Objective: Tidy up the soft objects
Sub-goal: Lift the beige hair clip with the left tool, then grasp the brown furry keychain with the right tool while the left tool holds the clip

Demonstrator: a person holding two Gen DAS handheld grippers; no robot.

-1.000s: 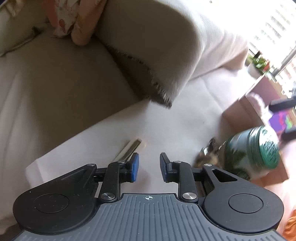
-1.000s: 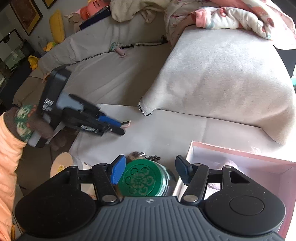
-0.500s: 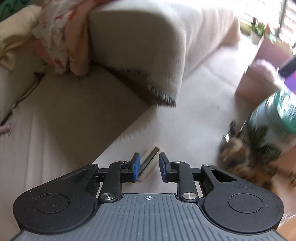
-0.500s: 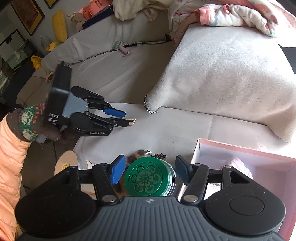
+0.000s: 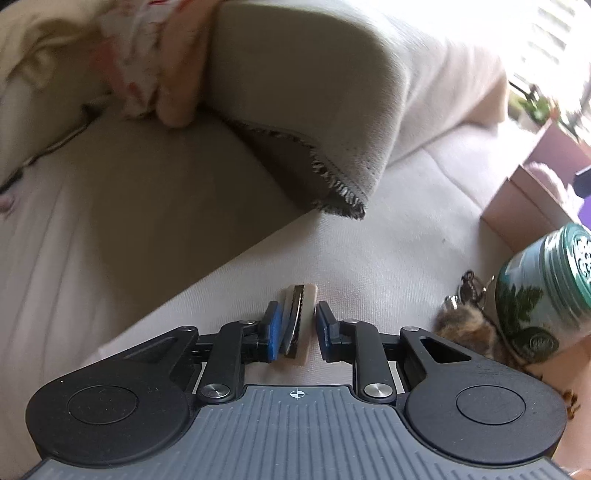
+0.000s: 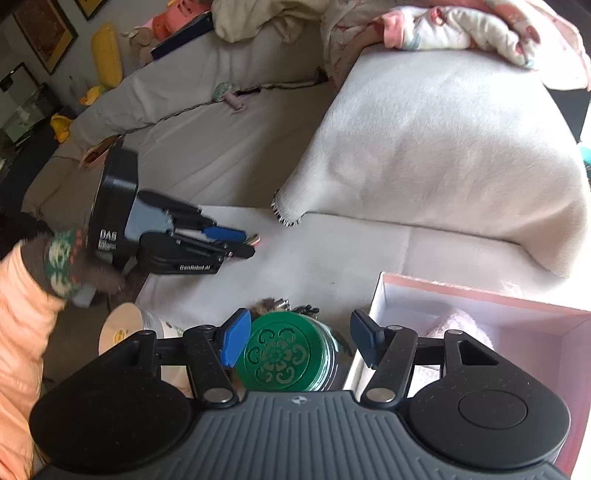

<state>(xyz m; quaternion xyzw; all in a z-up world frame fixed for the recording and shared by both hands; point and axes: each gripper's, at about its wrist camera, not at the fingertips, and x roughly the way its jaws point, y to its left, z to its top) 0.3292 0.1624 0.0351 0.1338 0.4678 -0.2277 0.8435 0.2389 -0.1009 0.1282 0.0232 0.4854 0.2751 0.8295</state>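
Observation:
A small flat cream-and-dark pad [image 5: 297,317] lies on the white cloth [image 5: 388,258] between the jaws of my left gripper [image 5: 295,325]. The jaws stand around it, a gap still showing on the right side. The right wrist view shows the left gripper [image 6: 243,240] low over the cloth with the pad's tip [image 6: 255,240] at its fingertips. My right gripper [image 6: 295,332] is open and hangs above a green-lidded jar [image 6: 277,356]. A brown furry keychain [image 5: 465,328] lies beside the jar [image 5: 539,295]. A pink box [image 6: 480,295] holds a pale fluffy thing [image 6: 458,325].
A grey blanket [image 6: 443,147] with a fringed corner drapes over the sofa behind the cloth. Patterned pink bedding [image 6: 461,26] lies on top of it. A cord [image 6: 184,110] runs across the sofa seat. A white round lid [image 6: 122,328] sits by the cloth's left edge.
My left gripper has moved forward and down over the flat pad, so the pad now sits between its jaws. My right gripper has stayed open above the jar.

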